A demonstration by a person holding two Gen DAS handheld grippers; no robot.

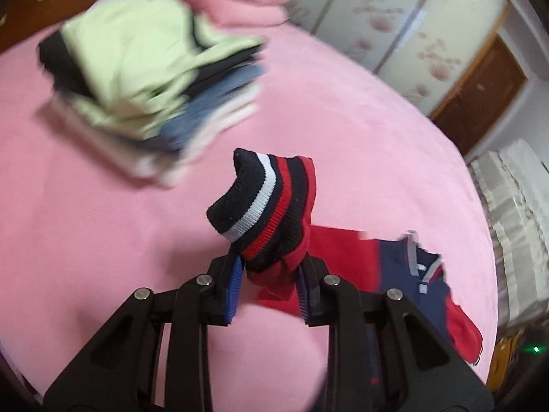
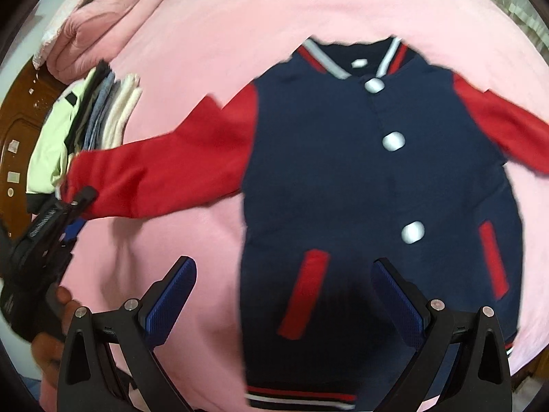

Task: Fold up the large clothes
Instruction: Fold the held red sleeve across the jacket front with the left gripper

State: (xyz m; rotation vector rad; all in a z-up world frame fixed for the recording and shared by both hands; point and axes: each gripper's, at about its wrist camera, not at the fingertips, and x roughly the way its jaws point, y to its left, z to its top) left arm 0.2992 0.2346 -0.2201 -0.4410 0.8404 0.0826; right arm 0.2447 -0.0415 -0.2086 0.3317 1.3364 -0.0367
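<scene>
A navy jacket (image 2: 343, 178) with red sleeves and white snaps lies front-up on the pink bed (image 2: 240, 17). My left gripper (image 1: 271, 274) is shut on the striped cuff (image 1: 264, 202) of its red sleeve and holds it above the bed; the jacket body (image 1: 405, 267) trails to the right. In the right wrist view that gripper (image 2: 77, 202) grips the end of the outstretched sleeve (image 2: 164, 175) at the left. My right gripper (image 2: 284, 295) is open and empty, hovering over the jacket's lower left part near a red pocket trim (image 2: 305, 292).
A stack of folded clothes (image 1: 144, 79), pale green on top, sits on the bed at the far left (image 2: 85, 127). A folded pink blanket (image 2: 99, 20) lies behind it. A wardrobe (image 1: 394, 20) and wooden door (image 1: 480, 92) stand beyond the bed.
</scene>
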